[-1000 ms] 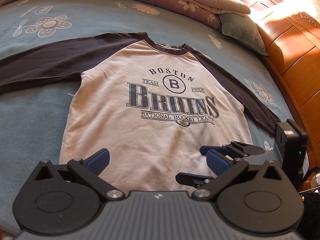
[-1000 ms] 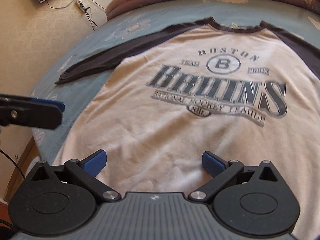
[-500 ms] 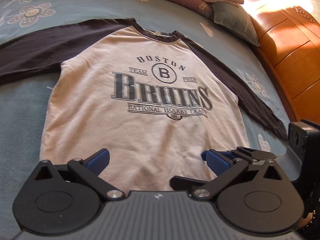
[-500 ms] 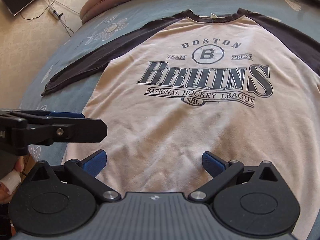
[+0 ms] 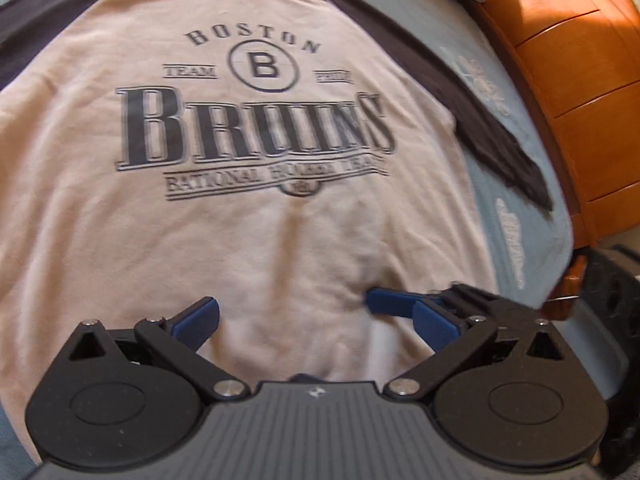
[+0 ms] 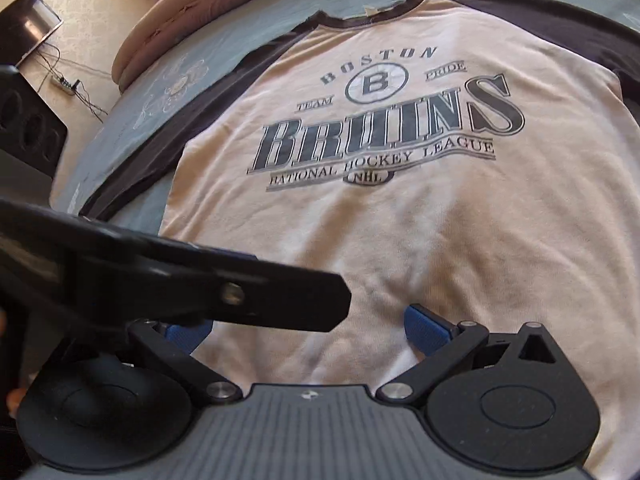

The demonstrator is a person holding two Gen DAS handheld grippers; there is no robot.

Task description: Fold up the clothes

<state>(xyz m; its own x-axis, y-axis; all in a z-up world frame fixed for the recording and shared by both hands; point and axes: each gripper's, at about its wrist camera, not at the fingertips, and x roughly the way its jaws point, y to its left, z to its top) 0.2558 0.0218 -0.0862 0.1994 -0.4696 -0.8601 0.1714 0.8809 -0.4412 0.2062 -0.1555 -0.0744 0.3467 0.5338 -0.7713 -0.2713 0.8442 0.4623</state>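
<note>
Shirt (image 5: pixel 256 240), cream body with dark raglan sleeves and a Boston Bruins print, lies flat and face up on the blue flowered bedspread (image 5: pixel 516 224), collar away from the person, both sleeves spread outward. No fold is made yet.

Left claw (image 5: pixel 316 320) hangs low over the hem near the middle, jaws wide apart, nothing held. Right claw (image 6: pixel 306 328) hangs over the same stretch of hem, likewise wide apart and empty; in the left wrist view its blue finger (image 5: pixel 390 302) reaches in from the right, and the cloth looks slightly puckered at its tip, though contact cannot be confirmed.

Judgement on the step in hand: a grip on the hem is being set up. The two claws stand close together, the left one crossing in front of the right camera. For a clean fold they would better take hold well apart, nearer the two hem corners, each pinching both layers of fabric, so the body lifts evenly without sagging in the middle. The sleeves are still spread out and will likely need turning in.

Surroundings: wooden drawers (image 5: pixel 576 80) stand just beside the bed, near the end of one sleeve. Rolled quilt (image 6: pixel 160 32) lies beyond the collar. Power strip (image 6: pixel 64 82) with cables sits on the floor, well apart. Nothing rests on the shirt itself.
</note>
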